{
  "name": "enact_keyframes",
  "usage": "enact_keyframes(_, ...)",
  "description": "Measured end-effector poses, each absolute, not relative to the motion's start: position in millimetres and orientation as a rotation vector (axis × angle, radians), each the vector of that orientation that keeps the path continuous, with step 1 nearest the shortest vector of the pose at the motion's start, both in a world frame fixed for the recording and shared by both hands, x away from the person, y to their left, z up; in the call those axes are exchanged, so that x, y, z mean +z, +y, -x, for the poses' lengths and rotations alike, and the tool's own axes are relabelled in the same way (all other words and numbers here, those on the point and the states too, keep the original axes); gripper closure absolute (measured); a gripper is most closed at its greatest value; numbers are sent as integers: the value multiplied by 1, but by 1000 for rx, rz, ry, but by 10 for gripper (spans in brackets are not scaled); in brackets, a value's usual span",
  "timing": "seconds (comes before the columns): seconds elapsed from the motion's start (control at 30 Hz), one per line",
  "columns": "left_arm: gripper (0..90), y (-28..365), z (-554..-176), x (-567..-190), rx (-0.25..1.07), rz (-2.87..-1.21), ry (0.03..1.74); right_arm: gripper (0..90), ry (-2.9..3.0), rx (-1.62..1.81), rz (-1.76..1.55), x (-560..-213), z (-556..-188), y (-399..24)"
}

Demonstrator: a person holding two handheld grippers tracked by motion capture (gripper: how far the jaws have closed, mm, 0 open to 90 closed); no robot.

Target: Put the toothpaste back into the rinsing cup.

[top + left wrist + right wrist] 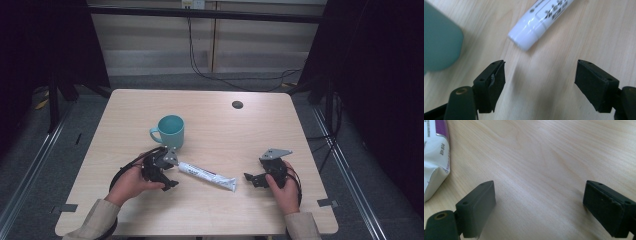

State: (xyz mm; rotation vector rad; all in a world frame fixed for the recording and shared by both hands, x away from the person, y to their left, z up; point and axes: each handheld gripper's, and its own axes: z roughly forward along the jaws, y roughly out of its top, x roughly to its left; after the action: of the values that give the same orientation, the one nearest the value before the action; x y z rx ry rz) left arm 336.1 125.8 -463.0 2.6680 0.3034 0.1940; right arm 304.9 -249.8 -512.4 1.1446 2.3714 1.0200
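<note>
I've got the left claw (167,172) low over the bench (220,210), jaws wide apart w/ nothing between them. In the left gripper view the capped end of the white tube (537,21) lies just ahead of the jaws, slightly left of centre, not touching either pad. I read that as a lineup: jaws spread so they can straddle the cap end.

Tube (207,176) lies flat on the bench, running diagonally between my two hands, cap twd the left claw, crimped tail twd the right. The teal mug (169,132) stands upright just behind the left claw, near the cap end but apart from it; prob the place the tube is meant to go, tho that's my guess.

Right claw (256,180) rests near the tail, jaws also spread & empty. In the right gripper view the tube's tail (434,157) sits off to the left, outside the jaws, so it looks like it's on standby, maybe to steady that end.
</note>
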Motion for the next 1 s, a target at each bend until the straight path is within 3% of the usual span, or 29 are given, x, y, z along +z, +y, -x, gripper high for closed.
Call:
enact_keyframes(0.67,275,69,-345,-460,200,-2683,109,104,2373,1022,-1141,-512,-305,-250)
enact_keyframes(0.9,331,52,-347,-470,160,-2702,74,104,2374,1023,-1142,-512,-305,-250)
enact_keyframes(1.0,422,50,-347,-473,174,-2706,67,104,2374,1023,-1141,-512,-305,-250)
